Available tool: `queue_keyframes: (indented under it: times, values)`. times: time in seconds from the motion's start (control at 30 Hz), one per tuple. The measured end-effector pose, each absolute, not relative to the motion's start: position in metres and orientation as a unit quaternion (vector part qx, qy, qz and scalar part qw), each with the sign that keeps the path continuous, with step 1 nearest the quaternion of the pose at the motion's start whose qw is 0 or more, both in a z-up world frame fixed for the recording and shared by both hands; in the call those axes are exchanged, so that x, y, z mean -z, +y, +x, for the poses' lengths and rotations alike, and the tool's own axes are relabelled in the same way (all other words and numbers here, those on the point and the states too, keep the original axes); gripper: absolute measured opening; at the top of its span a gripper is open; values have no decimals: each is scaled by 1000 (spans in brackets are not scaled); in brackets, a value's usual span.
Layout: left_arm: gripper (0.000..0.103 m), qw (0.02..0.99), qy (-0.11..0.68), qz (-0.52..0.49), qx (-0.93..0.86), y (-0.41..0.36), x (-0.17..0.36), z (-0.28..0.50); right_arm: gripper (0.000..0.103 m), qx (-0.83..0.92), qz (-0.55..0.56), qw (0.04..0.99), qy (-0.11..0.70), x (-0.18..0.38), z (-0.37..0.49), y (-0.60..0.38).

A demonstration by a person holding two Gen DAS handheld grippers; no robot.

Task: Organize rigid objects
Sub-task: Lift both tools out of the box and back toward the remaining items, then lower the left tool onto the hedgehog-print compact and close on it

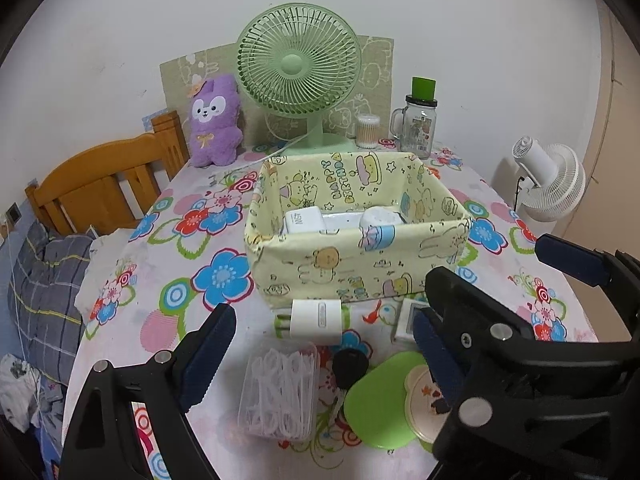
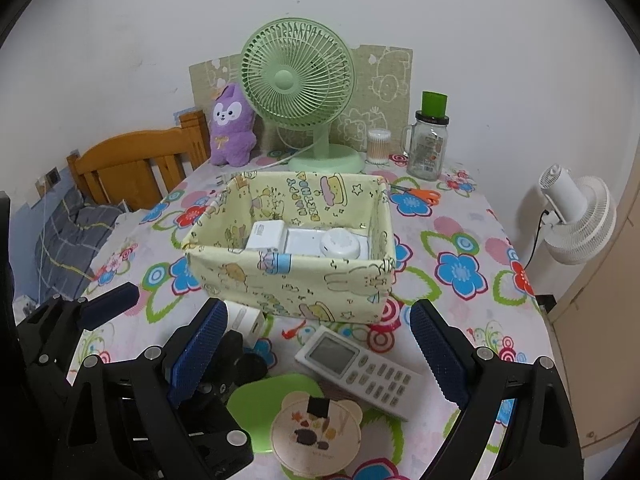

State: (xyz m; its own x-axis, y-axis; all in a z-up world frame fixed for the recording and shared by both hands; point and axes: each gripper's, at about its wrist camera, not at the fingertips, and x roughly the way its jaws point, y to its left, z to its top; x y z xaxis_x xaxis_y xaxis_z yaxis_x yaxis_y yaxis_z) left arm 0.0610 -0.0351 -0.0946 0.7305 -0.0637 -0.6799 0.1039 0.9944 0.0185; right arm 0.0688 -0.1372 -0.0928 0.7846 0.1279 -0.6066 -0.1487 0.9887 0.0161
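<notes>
- Flowered tablecloth [image 1: 224,276] over a table against a white wall; wooden bed frame [image 1: 100,184] off to the left.
- Left gripper [image 1: 324,356] spread wide, nothing between its blue pads, angled down at the near edge of the table.
- Directly below and between its fingers: clear box of floss picks [image 1: 282,390], black cap [image 1: 350,366], green lid [image 1: 380,400] with a round bear-print case [image 1: 424,400] on it.
- Just ahead of its tips: white charger plug [image 1: 316,320], touching the front wall of the yellow fabric basket [image 1: 360,264].
- Inside the basket: white adapter [image 1: 304,220] and round white device [image 2: 340,244] side by side.
- Right gripper [image 2: 316,350] likewise wide and empty, just beside the left gripper.
- Between its fingers, close ahead: white remote control [image 2: 356,366], lying flat, diagonal, short of the basket.
- Beyond the basket: green desk fan [image 2: 298,80], purple plush [image 2: 232,124], glass jar [image 2: 428,148], cotton swab tub [image 2: 379,146], orange scissors [image 2: 420,195].
- Far right, off the table: white floor fan [image 2: 576,216].
</notes>
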Motion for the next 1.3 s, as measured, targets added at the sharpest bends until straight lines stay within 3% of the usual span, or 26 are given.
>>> queue_keyframes:
  times: [0.8, 1.3]
  values:
    - [92, 916, 395, 29, 62, -52, 147, 42, 94, -55, -5, 929, 367, 152, 54, -158]
    - [92, 912, 396, 47, 94, -100, 159, 30, 94, -24, 1, 925, 380, 167, 43, -203]
